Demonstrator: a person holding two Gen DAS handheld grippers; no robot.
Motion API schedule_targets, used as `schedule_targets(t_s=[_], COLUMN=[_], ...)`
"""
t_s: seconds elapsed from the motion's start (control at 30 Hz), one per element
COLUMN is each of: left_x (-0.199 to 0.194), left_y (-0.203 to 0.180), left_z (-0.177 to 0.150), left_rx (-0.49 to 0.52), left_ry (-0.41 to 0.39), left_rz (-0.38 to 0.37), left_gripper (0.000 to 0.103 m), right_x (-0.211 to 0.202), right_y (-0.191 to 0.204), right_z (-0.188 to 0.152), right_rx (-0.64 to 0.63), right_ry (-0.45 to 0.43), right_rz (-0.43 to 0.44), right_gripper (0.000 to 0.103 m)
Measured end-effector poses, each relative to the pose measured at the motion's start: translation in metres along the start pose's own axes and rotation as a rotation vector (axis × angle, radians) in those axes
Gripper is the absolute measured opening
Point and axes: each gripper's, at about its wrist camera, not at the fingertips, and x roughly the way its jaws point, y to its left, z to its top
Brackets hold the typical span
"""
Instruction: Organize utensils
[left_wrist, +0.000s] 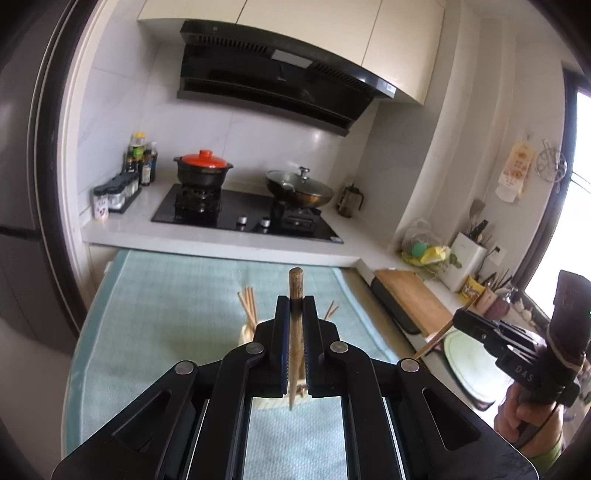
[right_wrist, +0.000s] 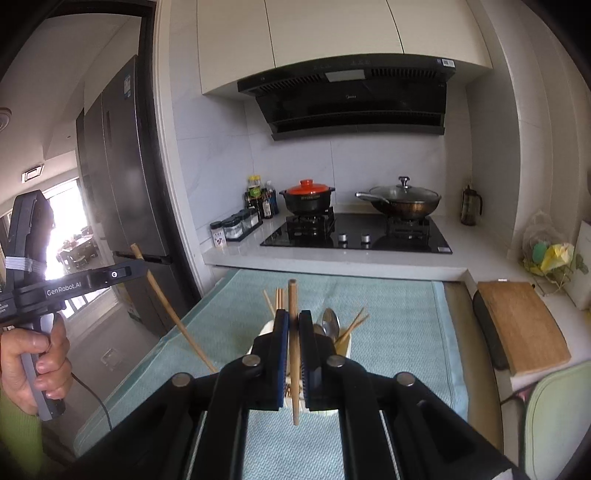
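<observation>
My left gripper (left_wrist: 295, 301) is shut on a wooden chopstick (left_wrist: 296, 284) that stands nearly upright between its jaws, above the teal cloth (left_wrist: 166, 314). Behind it a pale utensil holder (left_wrist: 245, 334) with several chopsticks is mostly hidden. My right gripper (right_wrist: 293, 314) is shut on a second upright chopstick (right_wrist: 293, 295). The same holder (right_wrist: 345, 347) sits just beyond, with a metal spoon (right_wrist: 330, 321) and chopsticks inside. Each view shows the other gripper off to the side, held by a hand: the right gripper (left_wrist: 460, 317) and the left gripper (right_wrist: 138, 264), each with its chopstick slanting down.
Behind the cloth runs a white counter (right_wrist: 236, 258) with a black hob, a red-lidded pot (right_wrist: 308, 197) and a glass-lidded wok (right_wrist: 404, 201). A wooden cutting board (right_wrist: 521, 325) lies right. A dark fridge (right_wrist: 122, 184) stands left. Condiment bottles (right_wrist: 258, 203) sit by the hob.
</observation>
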Motion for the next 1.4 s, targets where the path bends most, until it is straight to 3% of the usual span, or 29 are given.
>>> schedule_targets(t_s=[0.13, 0.27, 0.57, 0.7, 0.83, 0.9, 0.97, 1.0, 1.03, 1.1, 1.2, 1.3, 1.4], left_x=[0.035, 0.083, 0.177, 0.200, 0.206, 0.201, 0.189, 0.182, 0.174, 0.157, 0.125, 0.090, 0.057], left_y=[-0.007, -0.009, 0.011, 0.021, 0.032, 0.038, 0.042, 0.042, 0.041, 0.038, 0.025, 0.004, -0.014], left_z=[0.025, 0.026, -0.014, -0.025, -0.027, -0.026, -0.023, -0.022, -0.022, -0.024, -0.029, -0.037, -0.051], left_rx=[0.027, 0.054, 0.036, 0.020, -0.009, -0.029, -0.029, -0.020, -0.008, 0.018, 0.078, 0.143, 0.183], left_ry=[-0.014, 0.037, 0.264, 0.320, 0.315, 0.299, 0.260, 0.241, 0.225, 0.192, 0.110, 0.039, 0.001], left_rz=[0.023, 0.055, 0.097, 0.097, 0.138, 0.149, 0.187, 0.204, 0.217, 0.251, 0.313, 0.377, 0.451], left_gripper=[0.005, 0.004, 0.004, 0.005, 0.009, 0.036, 0.057, 0.063, 0.065, 0.080, 0.095, 0.102, 0.103], right_x=[0.021, 0.058, 0.174, 0.216, 0.240, 0.242, 0.238, 0.232, 0.226, 0.211, 0.182, 0.146, 0.101], right_y=[-0.003, -0.007, -0.022, -0.031, -0.037, -0.038, -0.040, -0.041, -0.042, -0.041, -0.032, -0.020, -0.007], right_z=[0.031, 0.042, 0.008, -0.007, -0.013, -0.011, -0.006, -0.004, -0.002, 0.002, 0.006, 0.008, 0.006], right_rx=[-0.002, 0.005, 0.048, 0.082, 0.116, 0.117, 0.128, 0.137, 0.144, 0.139, 0.104, 0.066, 0.033], right_ry=[-0.041, -0.030, 0.253, 0.352, 0.368, 0.349, 0.321, 0.302, 0.281, 0.249, 0.206, 0.162, 0.100], right_rz=[-0.003, 0.017, 0.068, 0.077, 0.076, 0.063, 0.053, 0.047, 0.045, 0.028, 0.011, -0.013, -0.051], right_gripper=[0.006, 0.006, 0.006, 0.006, 0.007, 0.007, 0.020, 0.040, 0.052, 0.052, 0.052, 0.054, 0.071])
